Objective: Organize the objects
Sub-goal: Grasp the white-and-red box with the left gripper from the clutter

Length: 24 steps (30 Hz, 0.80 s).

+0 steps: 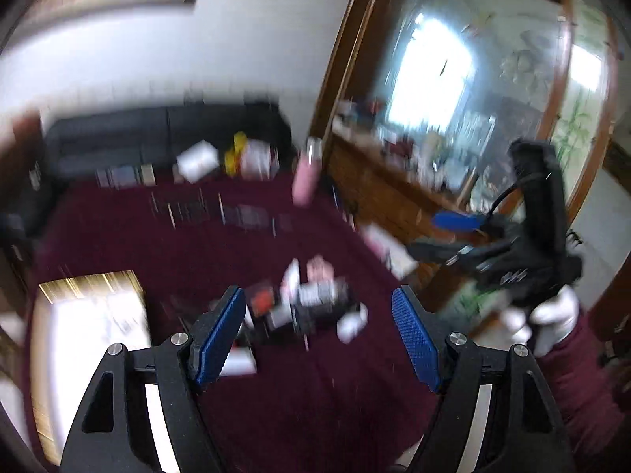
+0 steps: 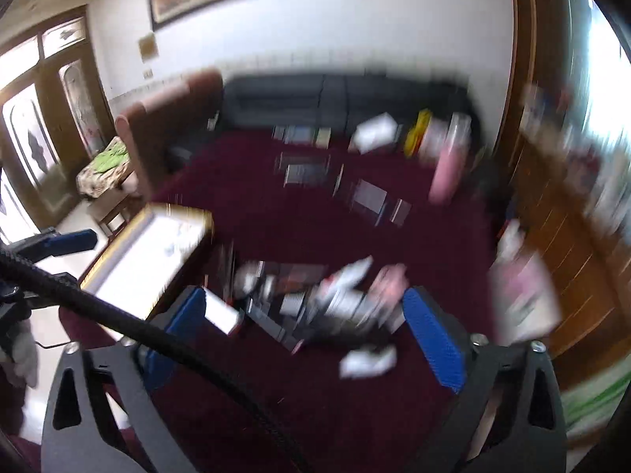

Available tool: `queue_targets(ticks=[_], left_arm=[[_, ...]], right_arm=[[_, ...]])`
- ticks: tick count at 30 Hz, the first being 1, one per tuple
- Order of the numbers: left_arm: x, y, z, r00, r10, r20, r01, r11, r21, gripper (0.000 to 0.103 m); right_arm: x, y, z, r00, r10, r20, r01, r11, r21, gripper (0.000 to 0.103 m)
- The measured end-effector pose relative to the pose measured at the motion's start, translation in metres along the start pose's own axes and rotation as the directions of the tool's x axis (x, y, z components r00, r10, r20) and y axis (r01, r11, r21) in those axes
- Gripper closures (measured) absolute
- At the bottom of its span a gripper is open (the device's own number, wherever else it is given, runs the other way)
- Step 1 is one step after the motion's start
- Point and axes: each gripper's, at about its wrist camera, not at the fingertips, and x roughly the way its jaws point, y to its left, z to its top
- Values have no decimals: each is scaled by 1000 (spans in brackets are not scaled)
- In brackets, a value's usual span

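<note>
Left gripper (image 1: 317,329): jaws stood wide, blue pads well apart, nothing clamped and nothing touching either pad.
Right gripper (image 2: 305,329): jaws spread wide too, released; no item pressed by the pads. A black braided cable (image 2: 165,349) crossed in front of its left finger.
Jumble of small objects (image 1: 311,307): lay on the maroon cloth (image 1: 295,402), seen through the gap of the left jaws at about 12 o'clock from the pads, apart from them. Blur hid what each item was.
Same pile, right wrist view: at 12 o'clock between the spread pads, lower than them on the cloth; a white scrap (image 2: 366,360) lay nearest, at 1 o'clock of the gap's middle.
Pink bottle (image 1: 305,181): upright at the far edge of the cloth, 12 o'clock, well apart from both grippers.
White framed tray (image 1: 90,327): at 9 o'clock of the left jaws, on the cloth.
Gloved hand (image 1: 544,323): at 3 o'clock in the left wrist view, gripping the other tool's handle.
Blur: heavy in both views.
</note>
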Motion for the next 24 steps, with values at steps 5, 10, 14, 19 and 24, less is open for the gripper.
queue_targets(ticks=[5, 10, 14, 19, 24], left_arm=[[72, 36, -61, 981, 135, -142, -153, 981, -119, 32], [123, 58, -74, 931, 327, -161, -348, 929, -129, 32], [162, 70, -84, 901, 389, -193, -415, 902, -119, 32], [204, 42, -109, 807, 548, -222, -527, 837, 148, 32], [170, 40, -127, 812, 491, -316, -467, 871, 152, 32]], right_arm=[[72, -37, -70, 992, 114, -51, -98, 963, 249, 10], [88, -54, -78, 993, 113, -36, -98, 956, 275, 10], [87, -65, -85, 989, 147, -16, -135, 943, 305, 10], [99, -69, -91, 981, 191, -37, -168, 929, 330, 10], [103, -60, -90, 973, 227, -46, -204, 933, 296, 10]])
